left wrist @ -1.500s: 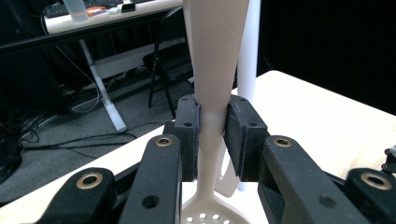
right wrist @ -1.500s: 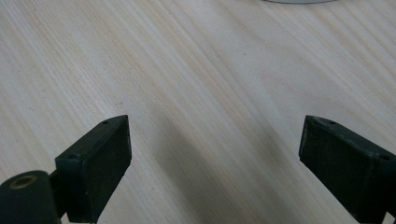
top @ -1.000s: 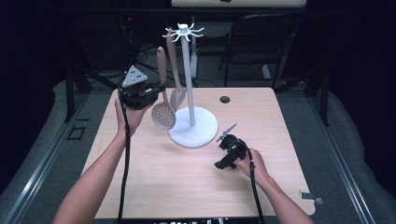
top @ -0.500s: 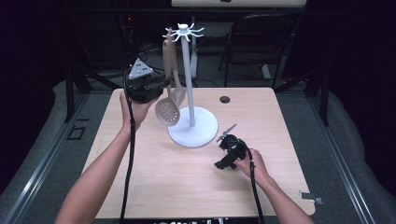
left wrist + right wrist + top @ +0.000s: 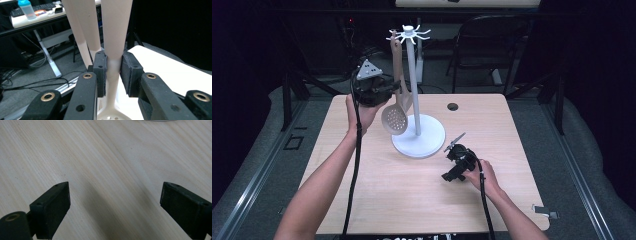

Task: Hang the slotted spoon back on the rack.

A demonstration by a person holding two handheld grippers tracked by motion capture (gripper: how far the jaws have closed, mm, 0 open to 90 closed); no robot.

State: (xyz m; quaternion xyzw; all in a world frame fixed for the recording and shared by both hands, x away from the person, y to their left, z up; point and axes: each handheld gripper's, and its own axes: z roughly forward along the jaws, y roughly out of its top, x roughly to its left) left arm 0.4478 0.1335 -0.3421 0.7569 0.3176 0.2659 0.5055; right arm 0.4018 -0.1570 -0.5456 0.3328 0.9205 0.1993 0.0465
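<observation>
A beige slotted spoon hangs upright beside the pole of the white utensil stand, its handle tip close to the hooks at the top. My left gripper is shut on the spoon's handle, the pads pressing it from both sides. A second beige utensil hangs just behind it on the stand. My right gripper rests on the table in front of the stand's base. Its jaws stand wide open over bare wood.
The wooden table has a round cable hole at its far right. A black chair stands behind the table. The left gripper view shows a desk with a blue-capped bottle in the background.
My left gripper has lifted the slotted spoon and brought it closer to the stand's pole and hooks. The right gripper has stayed in place.
</observation>
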